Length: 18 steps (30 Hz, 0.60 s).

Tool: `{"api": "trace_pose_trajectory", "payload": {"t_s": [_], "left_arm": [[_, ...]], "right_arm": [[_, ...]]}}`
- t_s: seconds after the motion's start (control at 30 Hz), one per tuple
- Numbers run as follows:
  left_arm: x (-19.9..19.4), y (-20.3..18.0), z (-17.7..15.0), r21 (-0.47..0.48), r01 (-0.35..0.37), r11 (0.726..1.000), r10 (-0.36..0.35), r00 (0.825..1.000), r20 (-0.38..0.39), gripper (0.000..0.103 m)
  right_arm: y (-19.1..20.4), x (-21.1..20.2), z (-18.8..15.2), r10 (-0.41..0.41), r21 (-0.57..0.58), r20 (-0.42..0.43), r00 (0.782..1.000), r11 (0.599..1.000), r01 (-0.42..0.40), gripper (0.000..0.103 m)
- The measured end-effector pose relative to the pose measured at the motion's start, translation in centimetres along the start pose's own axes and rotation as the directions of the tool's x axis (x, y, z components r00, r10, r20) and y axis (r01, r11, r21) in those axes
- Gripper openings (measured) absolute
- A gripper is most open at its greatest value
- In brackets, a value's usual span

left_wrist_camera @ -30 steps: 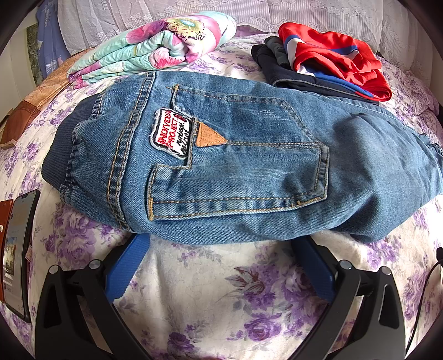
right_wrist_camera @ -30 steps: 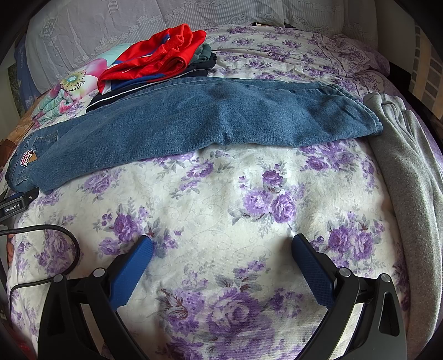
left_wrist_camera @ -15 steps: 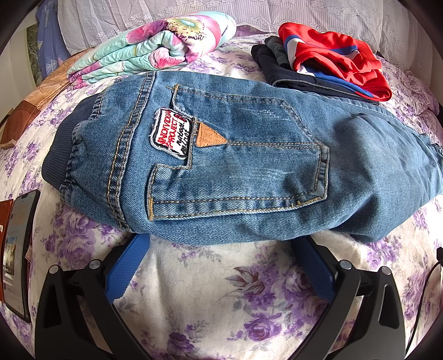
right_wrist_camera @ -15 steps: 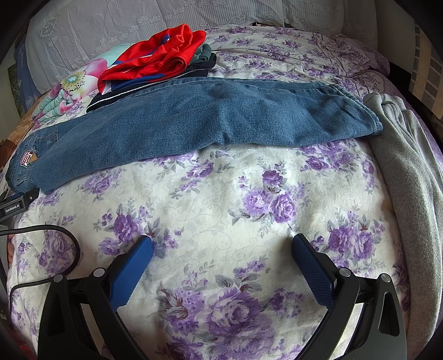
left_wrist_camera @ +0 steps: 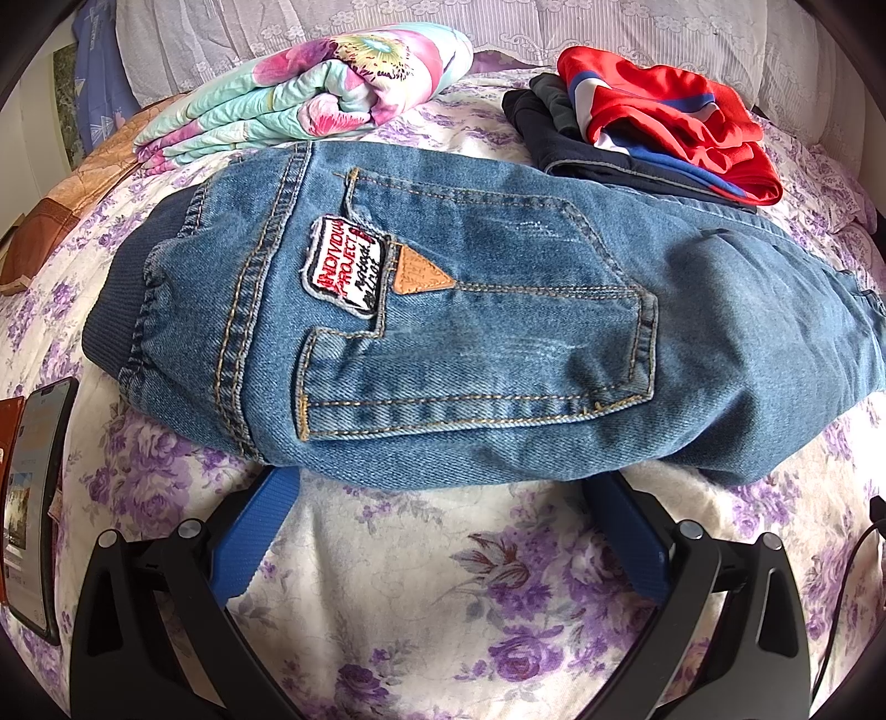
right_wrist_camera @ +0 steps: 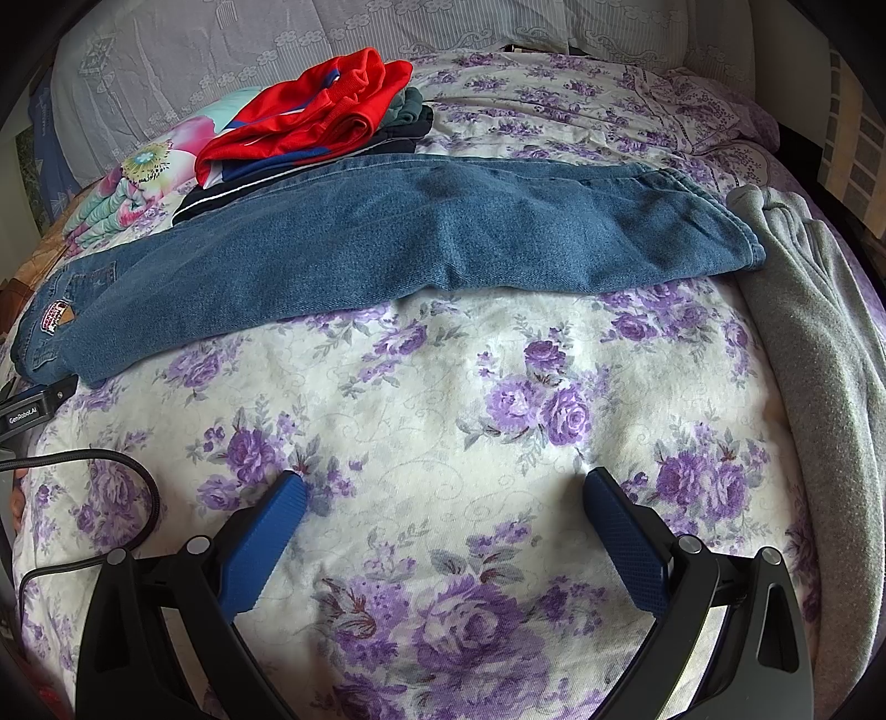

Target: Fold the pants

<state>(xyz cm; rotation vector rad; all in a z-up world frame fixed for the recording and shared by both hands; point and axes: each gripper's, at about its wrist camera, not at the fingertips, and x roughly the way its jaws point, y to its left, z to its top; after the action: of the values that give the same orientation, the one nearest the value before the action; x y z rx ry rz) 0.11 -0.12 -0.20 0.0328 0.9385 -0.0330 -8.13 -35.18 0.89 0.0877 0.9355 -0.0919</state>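
bedroom in a home. evidence: bed [right_wrist_camera: 454, 399] with purple rose-print sheet; lace-trimmed pillows [right_wrist_camera: 332, 33] along the head; rolled floral quilt [left_wrist_camera: 310, 99]; stack of folded clothes [left_wrist_camera: 648, 127]; grey blanket [right_wrist_camera: 819, 343] at one edge; smartphone [left_wrist_camera: 33, 498] lying on the sheet.

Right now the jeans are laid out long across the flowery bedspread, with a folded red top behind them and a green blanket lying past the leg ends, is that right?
Not quite. The blanket past the leg ends is grey, not green, as the right wrist view shows. The rest holds: the jeans lie stretched across the flowery bedspread, with the folded red top behind them.
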Motion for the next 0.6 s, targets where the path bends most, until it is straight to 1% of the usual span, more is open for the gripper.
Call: {"api": "trace_pose_trajectory", "payload": {"t_s": [0.6], "left_arm": [[-0.01, -0.04, 0.13, 0.000, -0.001, 1.000, 0.001, 1.000, 0.000, 0.099]], "right_arm": [[0.02, 0.00, 0.01, -0.001, 0.000, 0.000, 1.000, 1.000, 0.001, 0.100]]}}
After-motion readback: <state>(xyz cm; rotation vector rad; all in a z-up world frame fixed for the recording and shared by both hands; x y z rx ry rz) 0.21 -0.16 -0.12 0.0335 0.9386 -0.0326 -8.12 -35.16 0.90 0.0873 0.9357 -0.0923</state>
